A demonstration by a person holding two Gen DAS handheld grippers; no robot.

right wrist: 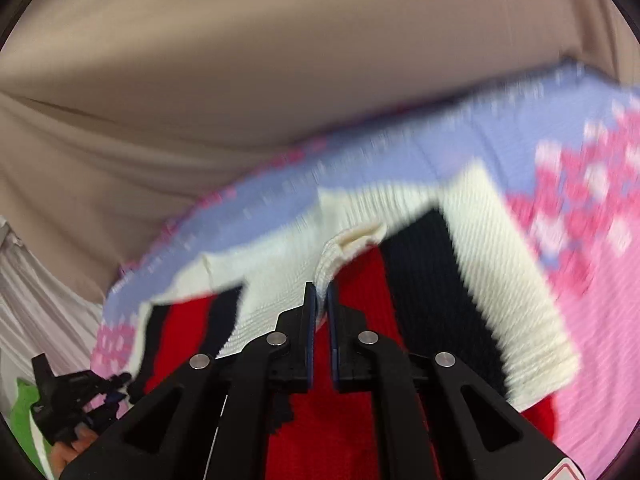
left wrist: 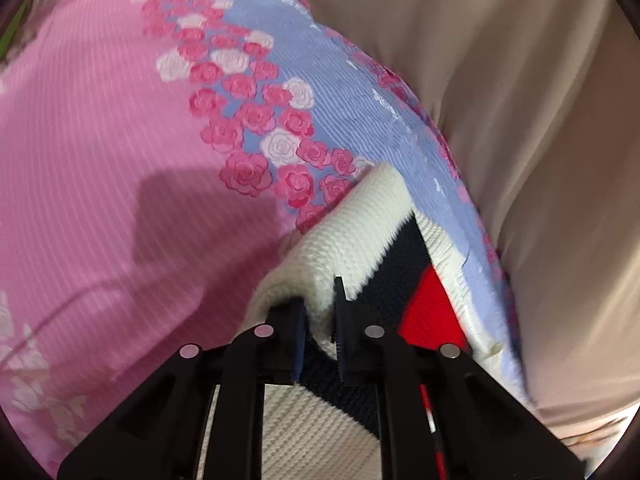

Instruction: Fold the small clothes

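We are mid-fold. Our left gripper [left wrist: 320, 312] pinches a cream edge of the knit sweater [left wrist: 360, 232], and our right gripper [right wrist: 322, 300] clamps another cream fold narrowly. The sweater, with its navy and red stripes, lies partly doubled over on the rose-patterned bedsheet [left wrist: 120, 120]. Laying the lifted edge down and squaring it remain.

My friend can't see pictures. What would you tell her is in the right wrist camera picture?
The right gripper pinches a cream edge of a small knit sweater striped in cream, navy and red. The sweater lies on a pink and lilac rose-print sheet, with beige cloth behind and the left gripper at lower left.
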